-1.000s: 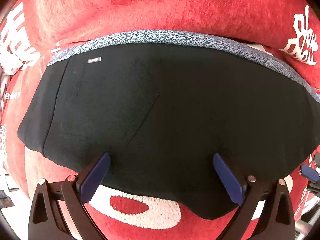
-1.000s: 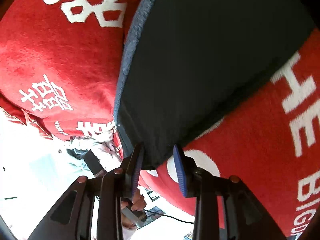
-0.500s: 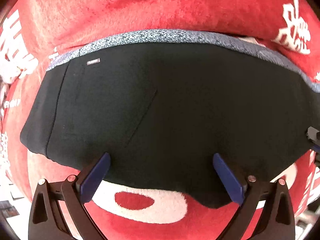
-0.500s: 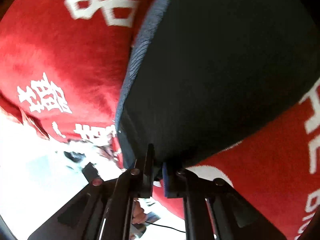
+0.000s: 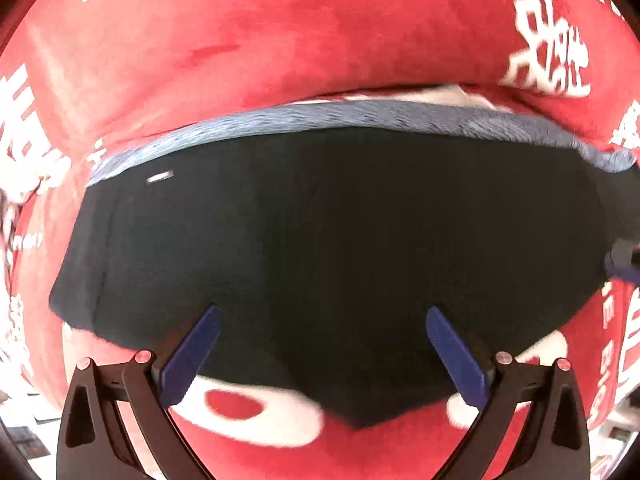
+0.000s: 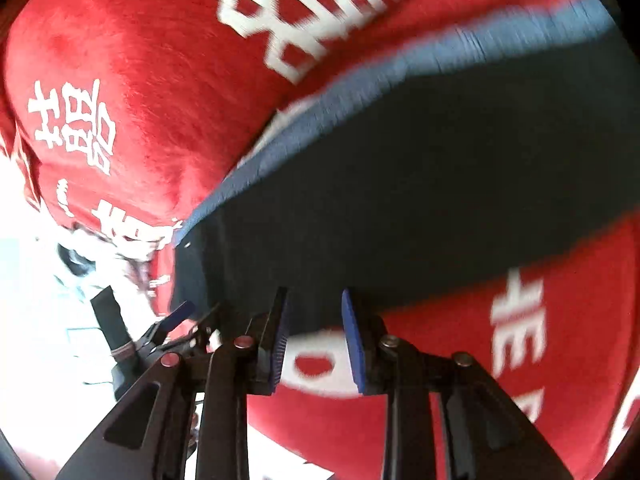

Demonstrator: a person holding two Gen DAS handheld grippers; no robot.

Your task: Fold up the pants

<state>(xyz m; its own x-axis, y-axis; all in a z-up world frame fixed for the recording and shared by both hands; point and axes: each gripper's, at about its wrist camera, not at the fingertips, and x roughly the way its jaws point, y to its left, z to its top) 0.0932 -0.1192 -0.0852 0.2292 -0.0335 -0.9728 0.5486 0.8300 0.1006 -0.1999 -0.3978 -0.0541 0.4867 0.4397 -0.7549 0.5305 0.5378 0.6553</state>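
Note:
Black pants (image 5: pixel 340 248) with a grey-blue patterned waistband (image 5: pixel 360 114) lie folded flat on a red blanket (image 5: pixel 280 32) with white lettering. My left gripper (image 5: pixel 322 350) is open, its blue pads spread wide above the near edge of the pants. The pants also show in the right wrist view (image 6: pixel 420 184). My right gripper (image 6: pixel 314 338) is open with a narrow gap, at the near edge of the pants, holding nothing. The left gripper's blue tip (image 6: pixel 178 316) shows at the left of the right wrist view.
The red blanket (image 6: pixel 120 80) covers the whole surface under the pants. Its edge drops off at the left in the right wrist view, with a bright floor (image 6: pixel 36 320) beyond. The right gripper's tip (image 5: pixel 622 266) shows at the right edge in the left wrist view.
My right gripper closed on the pants' near edge half a second ago and has now opened and let go. The left gripper stayed open and drew back a little.

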